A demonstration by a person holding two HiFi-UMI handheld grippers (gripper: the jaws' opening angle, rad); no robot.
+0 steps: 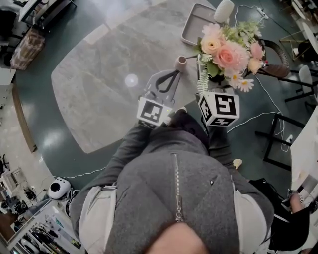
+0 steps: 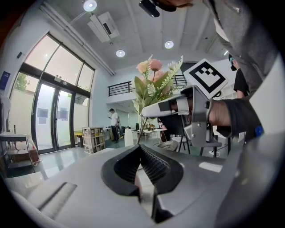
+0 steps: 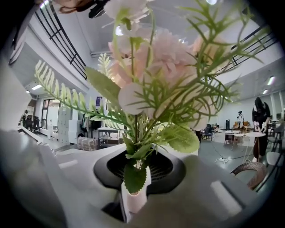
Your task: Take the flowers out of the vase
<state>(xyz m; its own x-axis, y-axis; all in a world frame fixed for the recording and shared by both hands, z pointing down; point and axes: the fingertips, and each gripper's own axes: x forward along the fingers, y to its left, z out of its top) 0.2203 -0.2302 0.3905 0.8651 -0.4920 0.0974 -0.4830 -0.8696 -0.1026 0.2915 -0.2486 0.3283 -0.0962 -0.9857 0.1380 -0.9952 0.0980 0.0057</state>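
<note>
A bouquet of pink and peach flowers (image 1: 226,49) with green leaves hangs over the table's right edge. My right gripper (image 3: 135,180) is shut on its pale stem bundle (image 3: 132,200), and the blooms (image 3: 156,58) fill that view. In the head view the blooms hide the right jaws, leaving only the marker cube (image 1: 219,109) in sight. A small pink vase (image 1: 181,63) stands on the table at the tip of my left gripper (image 1: 175,72). In the left gripper view the jaws (image 2: 142,156) are closed on a pale strip of the vase. Thin stems (image 2: 140,129) run down behind them.
A grey marble table (image 1: 99,84) carries a grey tray (image 1: 196,22) at its far edge, beside a white object (image 1: 223,10). A wicker chair (image 1: 276,57) and white cables (image 1: 268,94) sit on the dark floor to the right. A person (image 2: 114,124) stands far off.
</note>
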